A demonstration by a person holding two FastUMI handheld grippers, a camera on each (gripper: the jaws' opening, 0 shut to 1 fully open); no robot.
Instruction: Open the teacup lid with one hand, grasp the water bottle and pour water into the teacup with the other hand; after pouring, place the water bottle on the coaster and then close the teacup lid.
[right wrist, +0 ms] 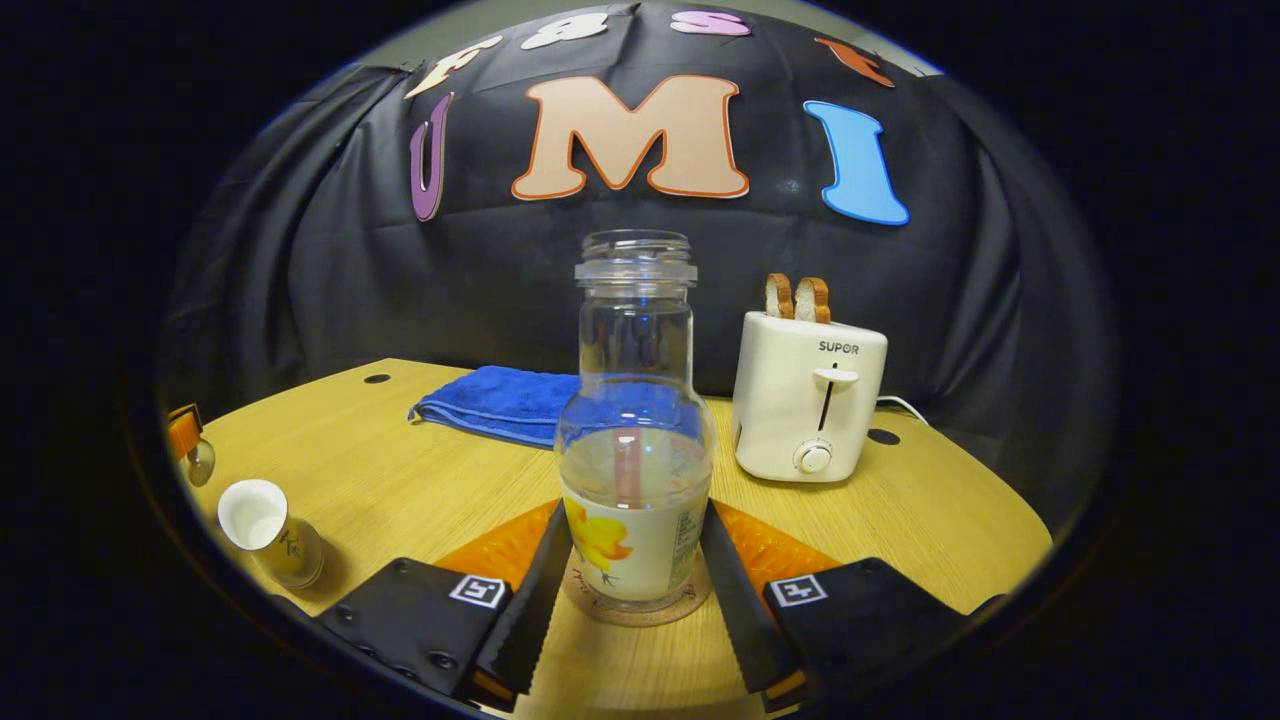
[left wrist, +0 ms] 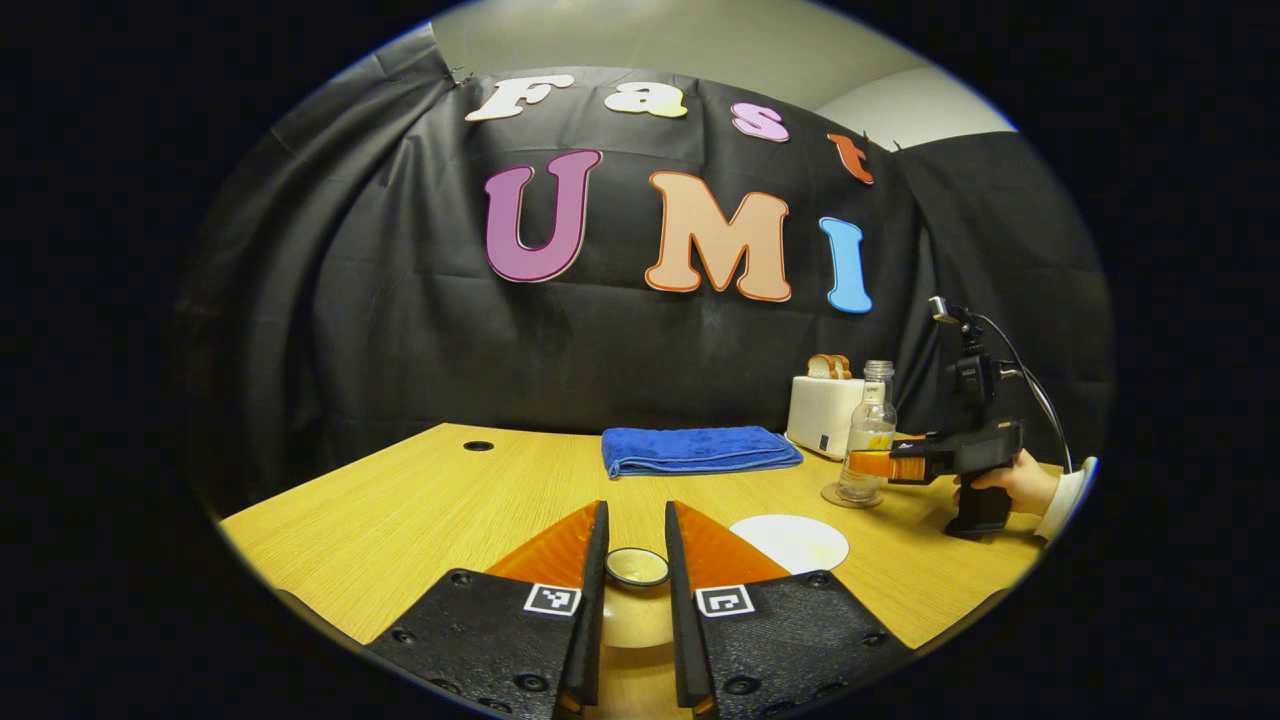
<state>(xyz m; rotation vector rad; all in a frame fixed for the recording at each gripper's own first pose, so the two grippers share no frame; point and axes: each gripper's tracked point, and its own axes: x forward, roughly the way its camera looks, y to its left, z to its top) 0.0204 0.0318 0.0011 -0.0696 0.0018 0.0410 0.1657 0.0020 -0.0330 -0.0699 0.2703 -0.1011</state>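
My left gripper (left wrist: 636,560) is shut on the knob of the beige teacup lid (left wrist: 637,610), holding it above the table. The uncovered teacup (left wrist: 790,543), white inside, stands just right of it; in the right gripper view the teacup (right wrist: 268,530) is at the lower left, with the lid (right wrist: 200,462) hanging beyond it. The clear water bottle (right wrist: 636,470), part full with a flower label, stands upright on a round coaster (right wrist: 634,612). My right gripper (right wrist: 636,545) presses both fingers on its lower sides. From the left gripper view, the bottle (left wrist: 868,430) and right gripper (left wrist: 872,464) are at the right.
A folded blue towel (left wrist: 698,449) lies at the back of the wooden table (left wrist: 420,510). A white toaster (right wrist: 808,405) with two bread slices stands behind and right of the bottle. A hand (left wrist: 1015,484) holds the right gripper near the table's right edge.
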